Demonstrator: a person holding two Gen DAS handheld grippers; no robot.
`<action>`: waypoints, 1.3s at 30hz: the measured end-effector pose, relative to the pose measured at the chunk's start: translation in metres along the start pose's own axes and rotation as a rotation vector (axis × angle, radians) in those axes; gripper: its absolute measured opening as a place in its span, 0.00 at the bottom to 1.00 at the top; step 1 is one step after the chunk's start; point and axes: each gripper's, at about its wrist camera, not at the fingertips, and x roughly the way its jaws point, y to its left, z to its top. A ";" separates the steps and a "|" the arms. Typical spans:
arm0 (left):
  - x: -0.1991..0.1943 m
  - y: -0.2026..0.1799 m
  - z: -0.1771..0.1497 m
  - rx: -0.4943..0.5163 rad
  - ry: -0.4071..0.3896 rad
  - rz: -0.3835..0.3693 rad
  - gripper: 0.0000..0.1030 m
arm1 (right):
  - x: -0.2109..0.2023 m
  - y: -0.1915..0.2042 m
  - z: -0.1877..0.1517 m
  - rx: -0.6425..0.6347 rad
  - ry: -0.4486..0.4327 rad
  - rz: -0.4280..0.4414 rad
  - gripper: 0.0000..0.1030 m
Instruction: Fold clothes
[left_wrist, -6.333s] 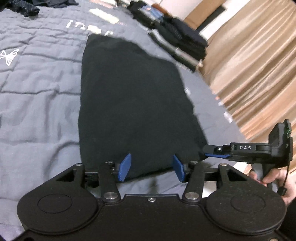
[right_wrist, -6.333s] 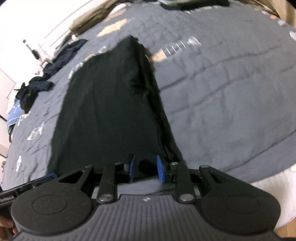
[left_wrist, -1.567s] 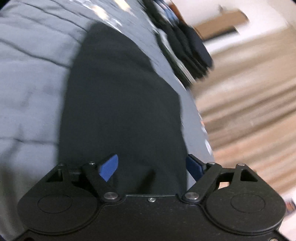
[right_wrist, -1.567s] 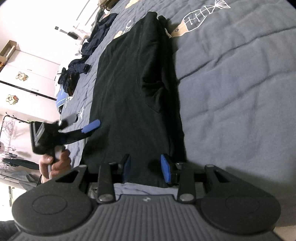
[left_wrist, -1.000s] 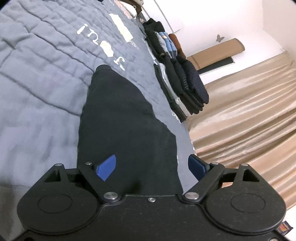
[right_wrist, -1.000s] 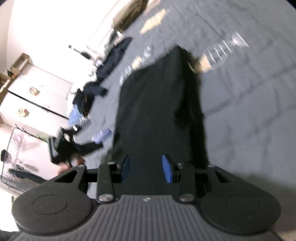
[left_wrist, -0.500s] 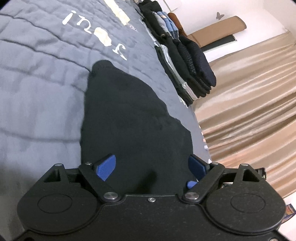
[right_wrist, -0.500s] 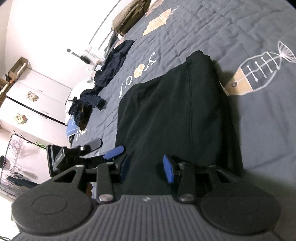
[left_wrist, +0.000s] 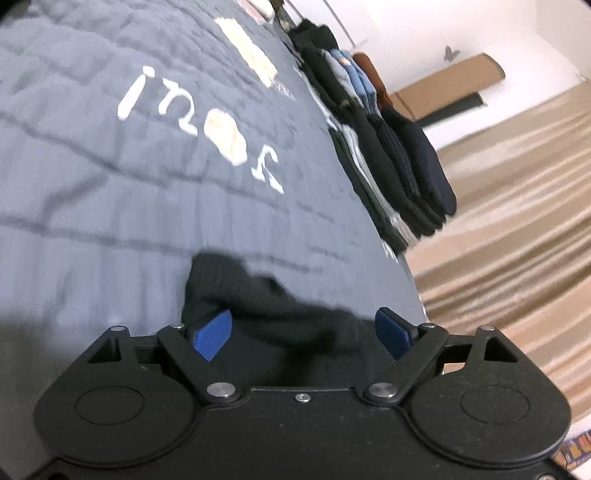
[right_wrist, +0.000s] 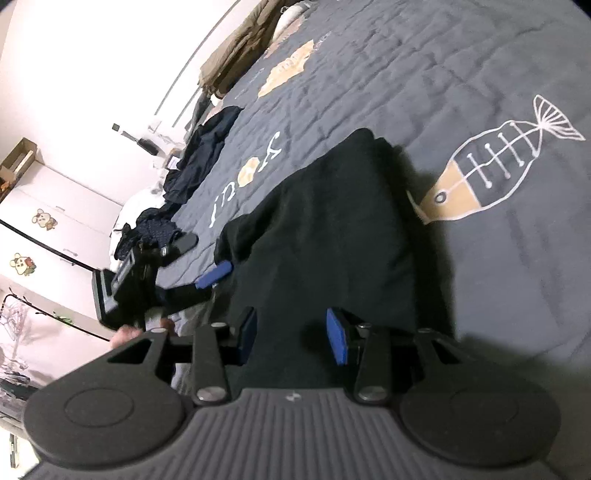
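The left gripper (left_wrist: 303, 334) has its jaws wide and empty, over the near left edge of the black garment (right_wrist: 332, 229). The right gripper (right_wrist: 291, 336) has its jaws half open, holding nothing, above the near hem. The garment lies on the bed (right_wrist: 461, 74), its long axis running away from both, equally near.

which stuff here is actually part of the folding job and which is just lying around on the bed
Part of the job:
- black garment, spread flat
- left gripper, open over it
- right gripper, jaws apart over it

Lying about:
- stack of folded clothes
- loose dark clothes
- grey quilt
- curtain
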 end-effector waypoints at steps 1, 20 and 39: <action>0.001 0.000 0.004 -0.004 -0.006 0.003 0.81 | -0.002 -0.001 0.001 0.005 -0.008 -0.003 0.40; 0.032 -0.107 -0.020 0.469 0.117 0.014 0.80 | -0.015 0.005 0.009 0.026 -0.098 0.020 0.41; 0.070 -0.047 0.002 0.083 0.018 -0.027 0.77 | -0.007 0.002 0.016 0.013 -0.104 -0.007 0.41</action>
